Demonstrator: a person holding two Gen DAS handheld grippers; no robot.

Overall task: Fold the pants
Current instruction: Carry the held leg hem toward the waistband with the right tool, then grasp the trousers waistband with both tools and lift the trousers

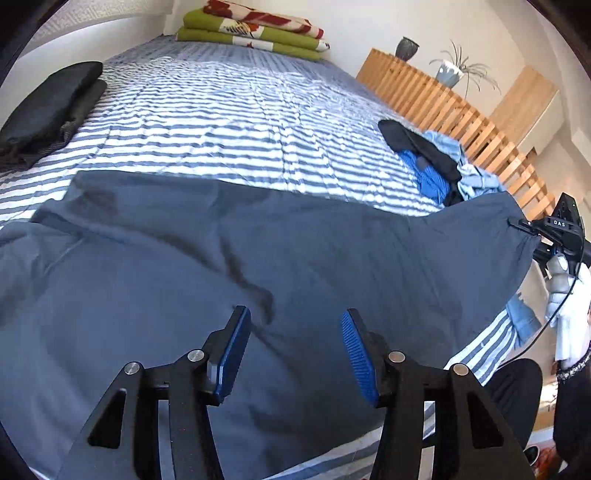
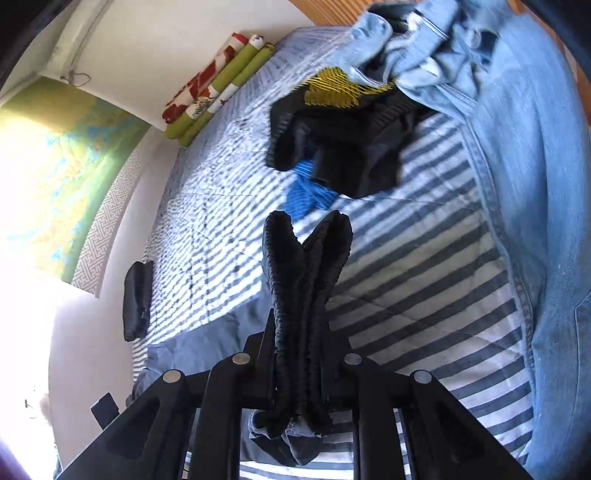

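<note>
Dark blue-grey pants lie spread across the near part of a striped bed. My left gripper hovers over their middle. It is open, its blue pads are wide apart, and nothing is between them. At the right edge my right gripper lifts one end of the pants off the bed. In the right wrist view that gripper is shut on the pants' black ribbed elastic band, which hides its fingertips. Blue-grey cloth hangs bunched below it.
A folded black garment lies at the bed's left edge. A loose pile of black, blue and light denim clothes sits at the right, beside a wooden slatted rail. Folded green and red blankets lie at the far end. Light blue jeans spread along the right.
</note>
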